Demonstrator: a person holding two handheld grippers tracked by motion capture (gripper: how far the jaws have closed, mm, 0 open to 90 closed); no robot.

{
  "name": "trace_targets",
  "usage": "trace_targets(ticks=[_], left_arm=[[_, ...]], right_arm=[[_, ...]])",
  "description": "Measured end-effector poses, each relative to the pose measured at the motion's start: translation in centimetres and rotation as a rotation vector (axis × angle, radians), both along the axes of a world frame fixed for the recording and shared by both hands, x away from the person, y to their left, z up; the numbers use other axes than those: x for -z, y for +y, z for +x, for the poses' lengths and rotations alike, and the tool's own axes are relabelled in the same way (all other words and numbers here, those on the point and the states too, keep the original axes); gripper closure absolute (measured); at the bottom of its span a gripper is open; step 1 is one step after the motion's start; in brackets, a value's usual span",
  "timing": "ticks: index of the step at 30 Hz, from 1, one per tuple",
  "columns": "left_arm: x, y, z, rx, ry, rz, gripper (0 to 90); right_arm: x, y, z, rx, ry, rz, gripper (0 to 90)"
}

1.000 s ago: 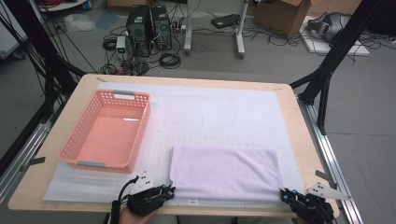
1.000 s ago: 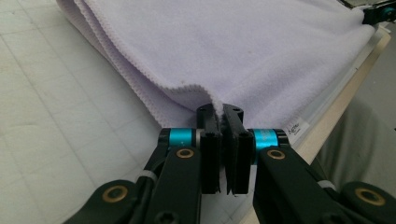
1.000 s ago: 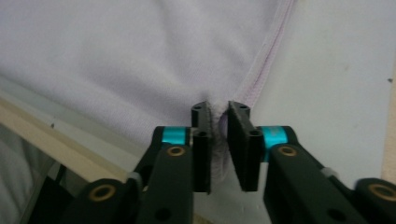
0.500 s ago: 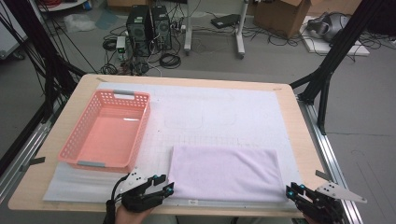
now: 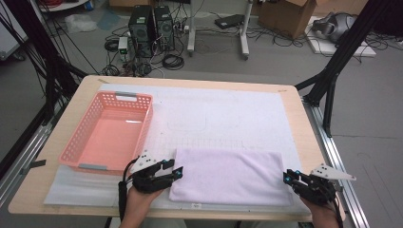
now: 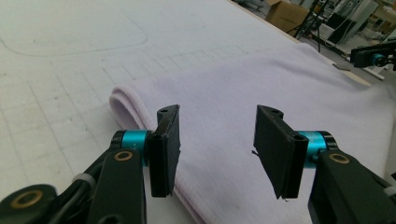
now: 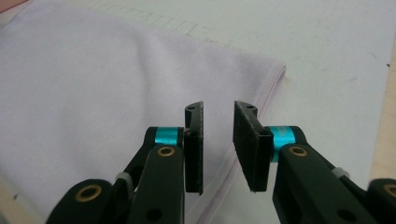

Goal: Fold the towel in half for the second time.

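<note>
- A folded lilac towel (image 5: 230,175) is seen lying flat on the white mat (image 5: 223,114) near the front edge of the counter (image 5: 304,142).
- The left hand-held gripper (image 5: 177,173) is held at the towel's left end; its jaws have just been opening and stand apart, with nothing pressed between the pads, the folded edge lying below them.
- The right hand-held gripper (image 5: 288,176) is held at the towel's right end; its jaws have been parted slightly, a narrow gap is left, and nothing is clamped.
- A pink perforated basket (image 5: 81,142) is placed on the counter's left side, near the left hand-held gripper but clear of the towel.
- Computer towers (image 5: 152,21), cables and a cardboard box (image 5: 285,12) are seen on the floor beyond the counter.
</note>
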State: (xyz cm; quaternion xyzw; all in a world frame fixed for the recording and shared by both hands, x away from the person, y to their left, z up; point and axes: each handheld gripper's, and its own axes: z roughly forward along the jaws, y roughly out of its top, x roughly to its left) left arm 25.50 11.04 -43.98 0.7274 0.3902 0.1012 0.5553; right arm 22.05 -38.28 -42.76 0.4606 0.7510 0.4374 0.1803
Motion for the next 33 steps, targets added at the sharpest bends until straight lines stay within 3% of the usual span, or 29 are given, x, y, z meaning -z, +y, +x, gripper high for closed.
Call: trace_targets(ticks=[5,8,11,13,14,16,18,20,25,30,33], left_arm=[[0.1,-0.5,2.1,-0.001,0.009,-0.002,51.2],[0.1,-0.7,3.1,0.009,0.008,0.026,53.4],[0.1,-0.9,3.7,0.006,0.008,0.024,53.4],[0.1,-1.0,4.3,-0.006,0.018,0.034,53.3],[0.2,-1.0,4.5,-0.016,0.022,0.037,52.9],[0.3,-1.0,4.7,-0.023,0.032,0.041,50.5],[0.7,-1.0,5.1,-0.04,0.057,0.049,46.9],[0.7,-1.0,5.1,-0.049,0.058,0.055,45.6],[0.7,-0.8,5.2,-0.084,0.053,0.081,42.4],[0.9,-0.7,5.4,-0.102,0.069,0.086,41.3],[1.3,-0.9,5.8,-0.112,0.108,0.121,41.1]], right_arm=[[0.3,0.7,2.7,-0.08,0.014,0.007,71.3],[0.6,2.0,4.4,-0.143,0.03,0.005,70.3],[1.2,3.3,6.2,-0.175,0.057,-0.018,72.2],[1.8,3.9,7.3,-0.16,0.082,-0.087,75.8],[1.8,3.8,7.7,-0.148,0.072,-0.086,76.7],[1.6,3.5,8.3,-0.048,0.053,-0.144,77.1],[1.7,2.7,8.7,0.002,0.062,-0.122,77.2],[1.5,2.2,8.5,0.034,0.052,-0.119,75.7],[0.8,1.1,7.1,0.012,0.018,-0.02,58.9],[0.9,-0.2,6.6,0.05,0.039,-0.019,46.1],[1.4,-0.2,6.9,0.06,0.057,-0.026,46.3]])
